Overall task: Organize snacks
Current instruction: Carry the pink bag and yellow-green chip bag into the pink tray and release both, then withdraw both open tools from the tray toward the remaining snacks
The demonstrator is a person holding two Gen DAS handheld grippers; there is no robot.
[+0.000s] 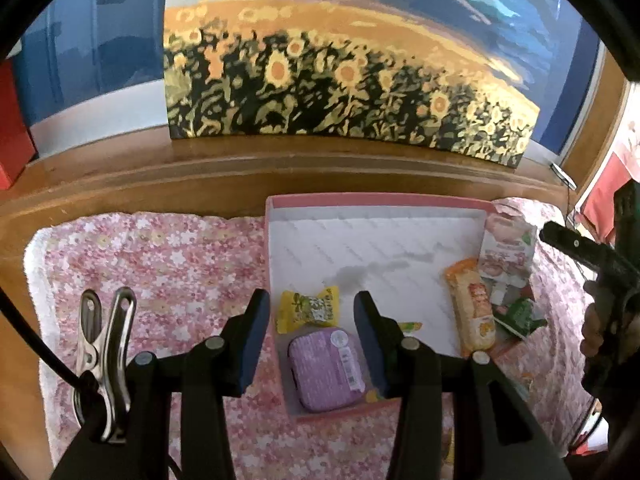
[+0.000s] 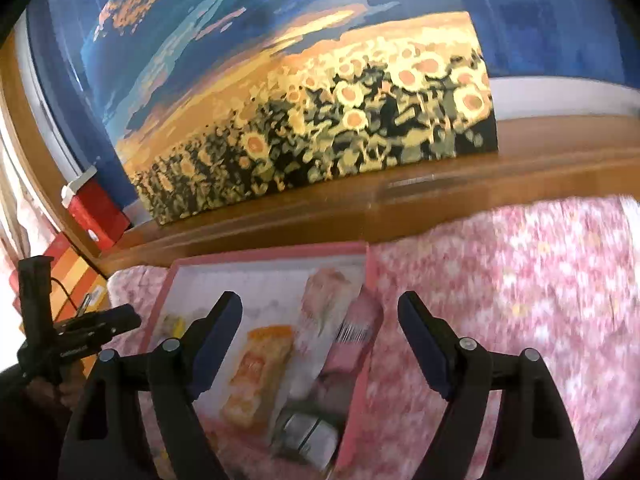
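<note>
The left gripper (image 1: 312,340) has its two blue-padded fingers (image 1: 256,336) apart and holds nothing; it hangs over the near left corner of the shallow pink box with a white floor (image 1: 376,240). Right under that gap lies a small purple snack pack with a white sticker (image 1: 326,368), flat in the corner, and just past it sits a yellow wrapped candy (image 1: 308,308) near the box's left wall. The right gripper (image 2: 320,344) is wide open too and grips nothing; it floats above the right side of the same pink box (image 2: 260,250). Below it lies a long orange snack bag (image 2: 262,372), and next to that a tall pale pink pouch (image 2: 328,300) leans on the right wall, with a pink packet with a barcode (image 2: 360,328) on the rim. A dark green wrapper (image 1: 520,316) also sits by that right wall. The box rests on a pink flowered cloth (image 1: 160,272), and a shiny metal clip (image 1: 104,348) shows near the cloth's left edge. I think most of the job is done, since every snack I can see is in the box or on its rim. What is left looks like tidying the crowded right side, where the packs lie on top of each other. The right view is blurry, so small things there are hard to tell.
</note>
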